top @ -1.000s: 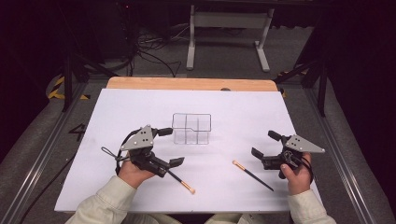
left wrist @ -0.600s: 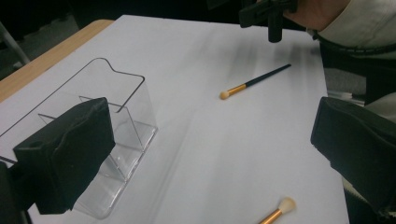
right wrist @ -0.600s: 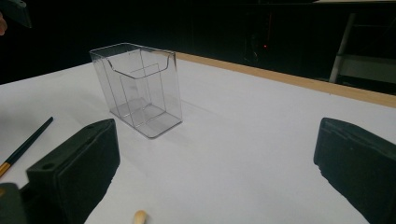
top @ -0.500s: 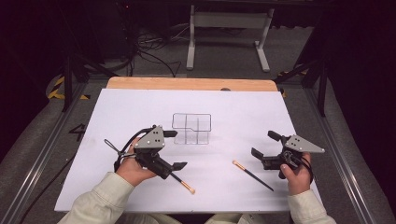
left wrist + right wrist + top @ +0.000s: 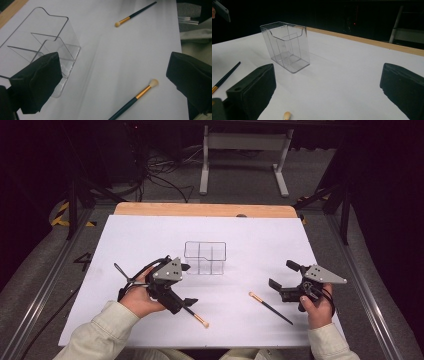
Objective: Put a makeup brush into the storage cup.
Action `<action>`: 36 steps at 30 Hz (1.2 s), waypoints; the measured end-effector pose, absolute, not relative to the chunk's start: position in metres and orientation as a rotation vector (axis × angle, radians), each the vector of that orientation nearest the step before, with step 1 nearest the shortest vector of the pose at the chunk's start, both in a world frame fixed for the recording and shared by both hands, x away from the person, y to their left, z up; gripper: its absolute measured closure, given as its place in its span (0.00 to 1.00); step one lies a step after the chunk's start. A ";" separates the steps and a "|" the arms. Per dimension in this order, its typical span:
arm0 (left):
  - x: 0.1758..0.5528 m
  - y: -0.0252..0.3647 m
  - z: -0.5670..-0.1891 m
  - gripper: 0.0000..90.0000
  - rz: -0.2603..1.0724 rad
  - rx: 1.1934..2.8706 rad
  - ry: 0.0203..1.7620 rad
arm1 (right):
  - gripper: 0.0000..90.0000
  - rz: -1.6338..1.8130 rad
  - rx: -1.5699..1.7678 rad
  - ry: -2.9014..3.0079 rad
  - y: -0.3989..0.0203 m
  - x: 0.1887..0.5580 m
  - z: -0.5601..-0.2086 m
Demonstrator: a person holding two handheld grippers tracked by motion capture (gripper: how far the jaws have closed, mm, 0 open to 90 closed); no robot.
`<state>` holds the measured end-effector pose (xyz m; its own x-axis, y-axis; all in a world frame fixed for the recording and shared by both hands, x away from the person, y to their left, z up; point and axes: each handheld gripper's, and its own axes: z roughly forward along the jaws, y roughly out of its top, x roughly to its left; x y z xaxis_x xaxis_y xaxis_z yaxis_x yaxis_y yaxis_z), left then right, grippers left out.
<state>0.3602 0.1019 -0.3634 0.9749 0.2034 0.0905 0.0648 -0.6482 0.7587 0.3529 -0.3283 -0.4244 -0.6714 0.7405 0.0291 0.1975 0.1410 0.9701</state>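
The left gripper (image 5: 186, 287) sits at lower left of centre in the high view, jaws spread wide and holding nothing. In the left gripper view the nearer brush (image 5: 136, 96) lies on the white tabletop (image 5: 260, 240) between those jaws, toward the lower right of the frame, pale tip up and right, dark handle running down and left. In the high view this brush (image 5: 195, 315) lies just below and right of the left gripper, its long axis slanting from upper left to lower right with the pale tip at the lower right end, so a short drop and perhaps a slight turn of the wrist should set the jaws across the handle. The clear organizer (image 5: 205, 257) stands upright just above it, near the frame's centre. The second brush (image 5: 270, 308) lies lower right of centre, slanted likewise but tip at upper left, beside the right gripper (image 5: 282, 280), whose jaws also stand wide and empty. Each gripper is nearest its own brush.
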 end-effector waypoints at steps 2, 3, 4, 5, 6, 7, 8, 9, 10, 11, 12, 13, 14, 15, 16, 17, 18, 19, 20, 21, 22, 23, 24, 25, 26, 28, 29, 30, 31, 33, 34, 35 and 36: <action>0.360 0.101 -0.365 0.01 0.208 2.294 0.182 | 0.01 1.555 0.897 1.963 -0.328 0.353 -0.424; 0.360 0.101 -0.365 0.01 0.208 2.294 0.182 | 0.01 1.554 0.897 1.963 -0.328 0.353 -0.424; 0.360 0.100 -0.365 0.01 0.202 2.317 0.168 | 0.01 1.554 0.897 1.963 -0.328 0.353 -0.424; 0.360 0.099 -0.365 0.01 0.206 2.329 0.167 | 0.01 1.554 0.896 1.963 -0.328 0.353 -0.424; 0.360 0.098 -0.366 0.01 0.203 2.334 0.163 | 0.01 1.555 0.896 1.964 -0.328 0.353 -0.425; 0.360 0.097 -0.366 0.01 0.195 2.345 0.158 | 0.01 1.555 0.896 1.965 -0.328 0.353 -0.425; 0.360 0.097 -0.366 0.01 0.191 2.358 0.155 | 0.01 1.555 0.897 1.967 -0.328 0.353 -0.425; 0.360 0.096 -0.367 0.01 0.187 2.364 0.157 | 0.01 1.554 0.897 1.967 -0.328 0.353 -0.425; 0.360 0.095 -0.368 0.01 0.179 2.381 0.151 | 0.01 1.554 0.897 1.967 -0.328 0.353 -0.425; 0.360 0.095 -0.368 0.01 0.179 2.381 0.151 | 0.01 1.554 0.897 1.967 -0.328 0.353 -0.425; 0.361 0.094 -0.369 0.01 0.167 2.400 0.150 | 0.01 1.554 0.894 1.971 -0.328 0.353 -0.425; 0.361 0.093 -0.370 0.01 0.164 2.410 0.147 | 0.01 1.555 0.896 1.971 -0.327 0.353 -0.425; 0.361 0.093 -0.370 0.01 0.164 2.410 0.147 | 0.01 1.555 0.896 1.971 -0.327 0.353 -0.425; 0.361 0.093 -0.371 0.01 0.155 2.419 0.148 | 0.01 1.554 0.896 1.972 -0.327 0.353 -0.425; 0.361 0.092 -0.372 0.01 0.150 2.425 0.150 | 0.01 1.553 0.897 1.972 -0.327 0.353 -0.425; 0.361 0.091 -0.373 0.02 0.146 2.430 0.144 | 0.01 1.553 0.897 1.972 -0.328 0.353 -0.425; 0.361 0.091 -0.374 0.02 0.141 2.438 0.148 | 0.01 1.552 0.895 1.974 -0.328 0.353 -0.425; 0.362 0.090 -0.375 0.02 0.137 2.442 0.138 | 0.01 1.553 0.896 1.973 -0.328 0.353 -0.425; 0.362 0.090 -0.375 0.02 0.135 2.455 0.132 | 0.01 1.554 0.896 1.972 -0.328 0.353 -0.425; 0.362 0.089 -0.376 0.02 0.131 2.462 0.134 | 0.01 1.555 0.895 1.972 -0.328 0.353 -0.425; 0.362 0.088 -0.377 0.02 0.124 2.472 0.134 | 0.01 1.554 0.896 1.972 -0.328 0.353 -0.425; 0.362 0.088 -0.378 0.02 0.117 2.480 0.131 | 0.01 1.555 0.893 1.970 -0.328 0.353 -0.425; 0.363 0.087 -0.379 0.02 0.113 2.493 0.128 | 0.01 1.556 0.891 1.970 -0.328 0.353 -0.424; 0.363 0.086 -0.380 0.02 0.112 2.499 0.128 | 0.01 1.556 0.894 1.966 -0.329 0.353 -0.424; 0.363 0.086 -0.381 0.02 0.110 2.504 0.124 | 0.01 1.556 0.896 1.966 -0.329 0.353 -0.424; 0.363 0.085 -0.382 0.02 0.104 2.518 0.126 | 0.01 1.556 0.897 1.965 -0.329 0.353 -0.424; 0.364 0.085 -0.382 0.02 0.106 2.524 0.122 | 0.01 1.555 0.898 1.966 -0.329 0.353 -0.424; 0.364 0.084 -0.383 0.02 0.103 2.526 0.123 | 0.01 1.555 0.893 1.966 -0.329 0.353 -0.424; 0.364 0.084 -0.383 0.02 0.101 2.530 0.121 | 0.01 1.555 0.896 1.969 -0.328 0.353 -0.424; 0.365 0.083 -0.385 0.02 0.090 2.542 0.125 | 0.01 1.553 0.892 1.972 -0.328 0.353 -0.424; 0.365 0.082 -0.386 0.02 0.078 2.548 0.127 | 0.01 1.551 0.891 1.971 -0.328 0.353 -0.424; 0.366 0.082 -0.386 0.02 0.073 2.553 0.124 | 0.01 1.552 0.892 1.971 -0.328 0.353 -0.424; 0.366 0.081 -0.387 0.02 0.068 2.555 0.124 | 0.01 1.553 0.893 1.969 -0.329 0.352 -0.424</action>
<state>0.3660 0.0811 -0.3873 0.9944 0.1038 0.0221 0.0745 -0.8307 0.5517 0.3524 -0.3285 -0.4239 -0.6750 0.7373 0.0283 0.1992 0.1451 0.9692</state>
